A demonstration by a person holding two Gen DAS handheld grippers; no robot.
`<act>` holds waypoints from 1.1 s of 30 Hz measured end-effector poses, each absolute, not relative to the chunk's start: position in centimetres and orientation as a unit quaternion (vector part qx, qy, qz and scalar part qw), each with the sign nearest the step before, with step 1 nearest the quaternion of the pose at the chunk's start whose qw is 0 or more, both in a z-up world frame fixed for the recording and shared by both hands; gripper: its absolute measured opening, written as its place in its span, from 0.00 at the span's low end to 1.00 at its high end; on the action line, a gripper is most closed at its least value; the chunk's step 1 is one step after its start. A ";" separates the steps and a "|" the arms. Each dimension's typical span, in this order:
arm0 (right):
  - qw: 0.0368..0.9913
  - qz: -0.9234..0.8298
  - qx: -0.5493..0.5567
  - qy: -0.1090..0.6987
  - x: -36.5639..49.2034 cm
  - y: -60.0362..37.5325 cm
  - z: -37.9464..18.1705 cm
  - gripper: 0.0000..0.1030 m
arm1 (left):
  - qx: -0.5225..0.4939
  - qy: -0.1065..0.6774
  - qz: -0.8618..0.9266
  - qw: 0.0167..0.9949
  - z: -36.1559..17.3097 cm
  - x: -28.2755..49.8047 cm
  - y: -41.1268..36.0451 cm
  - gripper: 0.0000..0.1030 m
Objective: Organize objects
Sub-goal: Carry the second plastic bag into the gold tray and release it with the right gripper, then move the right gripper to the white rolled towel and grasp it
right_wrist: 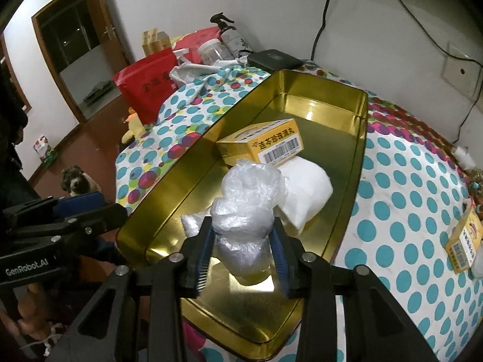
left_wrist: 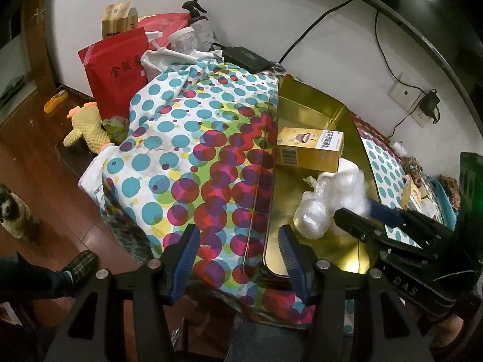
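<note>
Plastic bag (right_wrist: pixel 244 211) is hanging in the right tongs (right_wrist: pixel 243 253) over the gold tin (right_wrist: pixel 169 199), for dropping; left tongs (left_wrist: pixel 238 259) are gaping, empty.

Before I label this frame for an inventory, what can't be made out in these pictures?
- What the plastic bag holds: crumpled film hides it in both wrist views.
- Under the bag: the tin floor is covered.
- Second yellow box: cut by the right wrist view's edge, and behind the right gripper in the left wrist view.
- Whether the right fingers press the bag or only flank it.
- Far bottle label: too small.
</note>
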State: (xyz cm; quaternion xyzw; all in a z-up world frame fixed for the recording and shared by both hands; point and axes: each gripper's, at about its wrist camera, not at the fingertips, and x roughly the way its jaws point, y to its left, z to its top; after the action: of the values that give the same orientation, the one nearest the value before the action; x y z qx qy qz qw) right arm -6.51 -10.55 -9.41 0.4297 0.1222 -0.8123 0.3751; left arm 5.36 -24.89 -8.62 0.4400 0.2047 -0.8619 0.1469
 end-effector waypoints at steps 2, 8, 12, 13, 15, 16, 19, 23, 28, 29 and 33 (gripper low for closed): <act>0.375 -0.817 0.422 0.122 -6.4 -10.3 -9.2 0.55 | 0.441 0.202 -0.862 0.145 -8.5 5.1 -24.7 0.54; 0.364 -0.834 0.399 0.115 -6.3 -8.5 -7.6 0.64 | 0.441 0.189 -0.867 0.135 -8.0 4.3 -23.6 0.54; 0.348 -0.848 0.388 0.100 -6.5 -5.7 -6.3 0.64 | 0.438 0.169 -0.875 0.120 -7.4 3.6 -22.1 0.54; 0.342 -0.852 0.385 0.097 -6.6 -4.8 -6.0 0.64 | 0.439 0.162 -0.876 0.114 -7.2 3.2 -21.4 0.54; 0.324 -0.862 0.379 0.093 -6.8 -2.8 -5.6 0.64 | 0.439 0.153 -0.880 0.102 -7.0 2.8 -20.4 0.54; 0.314 -0.867 0.376 0.092 -6.9 -1.7 -5.5 0.64 | 0.439 0.146 -0.881 0.096 -6.9 2.4 -19.7 0.54; 0.277 -0.882 0.372 0.081 -7.8 1.9 -5.3 0.64 | 0.442 0.123 -0.885 0.074 -6.6 1.4 -17.4 0.54; 0.217 -0.900 0.374 0.051 -9.7 7.3 -5.3 0.64 | 0.447 0.105 -0.887 0.050 -6.5 0.1 -14.7 0.54; 0.142 -0.917 0.372 0.023 -11.9 13.2 -6.2 0.64 | 0.457 0.094 -0.884 0.014 -6.7 -1.9 -11.2 0.54; 0.131 -0.918 0.374 0.014 -12.4 14.3 -6.5 0.64 | 0.458 0.091 -0.884 0.010 -6.7 -2.3 -10.6 0.54; 0.098 -0.917 0.387 -0.010 -14.3 17.4 -7.9 0.64 | 0.464 0.082 -0.882 -0.012 -6.9 -3.6 -8.0 0.54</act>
State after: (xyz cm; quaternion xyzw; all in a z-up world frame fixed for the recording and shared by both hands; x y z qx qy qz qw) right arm -14.32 17.38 -7.85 0.3870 -0.0097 -0.9168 0.0981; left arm -3.63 -8.05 -6.89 0.4635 0.0818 -0.8822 -0.0119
